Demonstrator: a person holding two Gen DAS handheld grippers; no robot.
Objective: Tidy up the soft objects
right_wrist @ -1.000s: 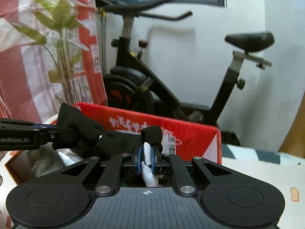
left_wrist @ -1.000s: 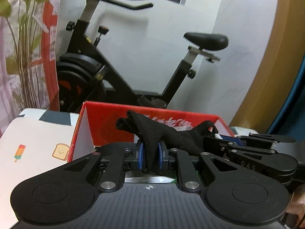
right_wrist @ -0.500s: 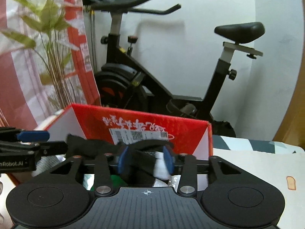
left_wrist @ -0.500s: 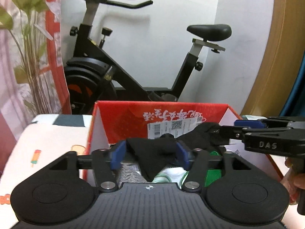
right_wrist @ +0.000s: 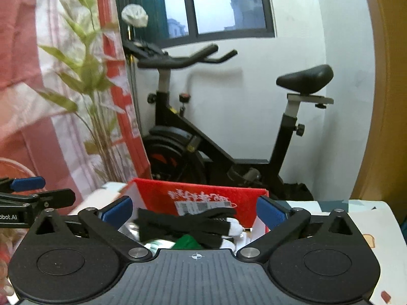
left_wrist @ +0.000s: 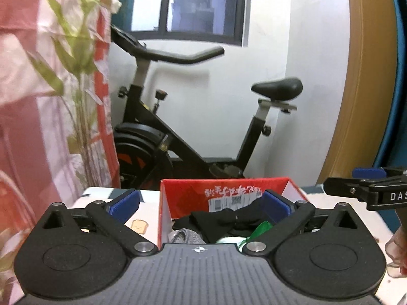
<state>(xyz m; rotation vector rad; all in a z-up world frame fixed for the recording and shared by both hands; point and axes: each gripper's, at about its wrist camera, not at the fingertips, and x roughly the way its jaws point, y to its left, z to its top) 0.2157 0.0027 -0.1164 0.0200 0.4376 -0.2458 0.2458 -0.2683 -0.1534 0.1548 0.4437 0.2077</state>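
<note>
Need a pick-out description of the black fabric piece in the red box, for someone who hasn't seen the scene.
Find the exercise bike against the white wall; right in front of it an open red cardboard box sits on the table. The black sock lies across the top of the pile inside. It is long and dark with a white tip, unlike the green item and the gray fabric beside it.

soft indoor light, dim window [right_wrist: 216,5]; fisheye bends edges; curtain [left_wrist: 38,101] slightly blurred, perhaps motion.
</note>
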